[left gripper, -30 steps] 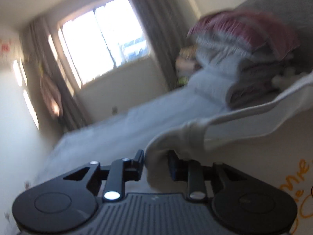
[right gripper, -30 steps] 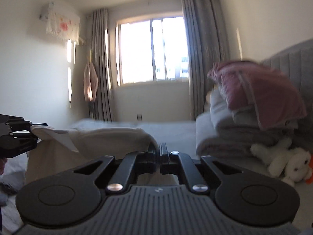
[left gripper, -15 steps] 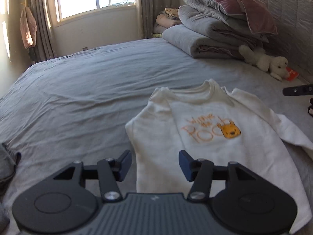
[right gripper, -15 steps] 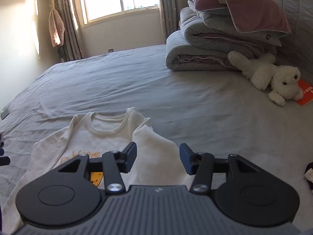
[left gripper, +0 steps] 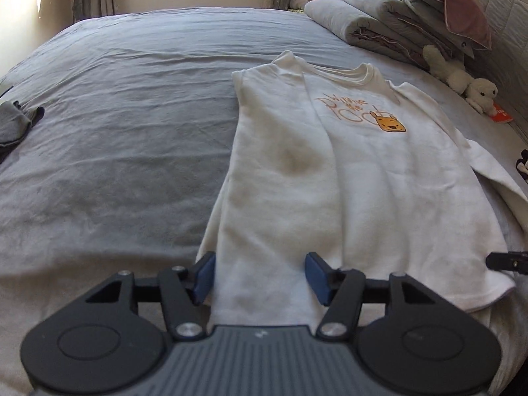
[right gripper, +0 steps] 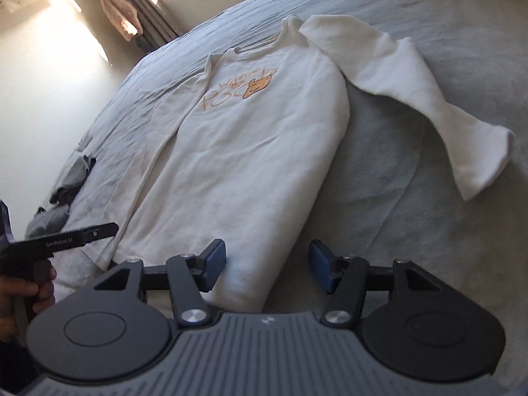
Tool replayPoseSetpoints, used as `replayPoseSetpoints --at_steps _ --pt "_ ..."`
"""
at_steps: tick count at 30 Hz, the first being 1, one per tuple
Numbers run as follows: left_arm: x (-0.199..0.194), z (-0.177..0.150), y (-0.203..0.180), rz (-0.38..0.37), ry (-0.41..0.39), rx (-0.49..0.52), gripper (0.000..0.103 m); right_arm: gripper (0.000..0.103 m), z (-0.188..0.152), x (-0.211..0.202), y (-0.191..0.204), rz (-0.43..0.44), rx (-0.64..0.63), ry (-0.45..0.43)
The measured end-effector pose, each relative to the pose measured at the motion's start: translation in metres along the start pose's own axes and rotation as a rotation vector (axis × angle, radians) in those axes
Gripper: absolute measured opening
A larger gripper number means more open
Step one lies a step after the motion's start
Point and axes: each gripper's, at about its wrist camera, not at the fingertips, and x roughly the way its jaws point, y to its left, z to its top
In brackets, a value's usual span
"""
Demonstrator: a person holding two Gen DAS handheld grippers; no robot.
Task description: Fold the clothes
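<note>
A white sweatshirt (left gripper: 330, 171) with an orange bear print lies face up on the grey bed (left gripper: 115, 115). Its left sleeve lies along the body, and its right sleeve (right gripper: 412, 82) stretches out to the side. My left gripper (left gripper: 260, 275) hangs low over the hem; its jaws are closing with hem cloth between them, the pads not pressing. My right gripper (right gripper: 268, 269) is at the other hem corner (right gripper: 244, 283), jaws also closing, apart, with cloth between them. In the right wrist view a hand (right gripper: 19, 293) holds the left gripper's handle.
Folded duvets and a dusky pink pillow (left gripper: 412, 6) are stacked at the headboard, with a white plush toy (left gripper: 462, 79) and a red card (left gripper: 501, 115) beside them. A dark grey garment (left gripper: 16, 125) lies at the bed's left edge. Curtains hang at the far wall.
A second ago both grippers held the sweatshirt up in the air. It now lies flat on the bed, released, and both grippers have opened and sunk down to its hem.
</note>
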Motion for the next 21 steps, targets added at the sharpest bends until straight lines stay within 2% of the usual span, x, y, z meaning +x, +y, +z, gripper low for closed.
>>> replayPoseSetpoints --at_steps 1,2,4,7,9,11,12,14,16,17,18,20,21 --pt "-0.001 0.002 0.001 -0.013 0.004 -0.017 0.020 0.005 0.004 -0.001 0.004 -0.016 -0.026 -0.015" --pt "-0.006 0.004 0.004 -0.040 0.010 -0.055 0.007 0.005 0.009 -0.005 0.005 -0.017 -0.032 -0.035" --pt "-0.020 0.006 0.009 -0.126 0.016 -0.129 0.006 0.005 0.018 -0.021 0.009 -0.024 -0.058 -0.089" --pt "-0.053 0.001 0.000 -0.256 0.002 -0.146 0.004 0.005 0.033 -0.075 0.018 -0.087 -0.171 -0.208" --pt "-0.064 -0.004 -0.008 -0.256 -0.003 -0.122 0.004 0.005 0.043 -0.106 0.025 -0.137 -0.254 -0.260" --pt "-0.069 -0.008 -0.011 -0.231 -0.002 -0.105 0.004 0.005 0.045 -0.118 0.028 -0.135 -0.299 -0.238" --pt "-0.066 -0.009 -0.009 -0.190 0.002 -0.100 0.004 0.005 0.042 -0.115 0.028 -0.122 -0.308 -0.207" --pt "-0.056 -0.010 0.001 -0.139 0.033 -0.124 0.005 0.008 0.026 -0.087 0.024 -0.111 -0.346 -0.084" --pt "-0.051 -0.010 0.012 -0.153 0.068 -0.173 0.006 0.009 0.014 -0.066 0.019 -0.135 -0.369 -0.034" --pt "-0.053 -0.008 0.016 -0.153 0.058 -0.179 0.007 0.009 0.008 -0.057 0.016 -0.152 -0.378 -0.019" --pt "-0.055 -0.006 0.019 -0.153 0.049 -0.184 0.007 0.011 0.007 -0.057 0.012 -0.159 -0.372 -0.038" --pt "-0.062 0.001 0.024 -0.147 0.015 -0.185 0.007 0.027 0.013 -0.070 -0.002 -0.178 -0.336 -0.120" --pt "-0.066 0.004 0.023 -0.144 -0.007 -0.172 0.009 0.048 0.019 -0.077 -0.011 -0.205 -0.319 -0.159"
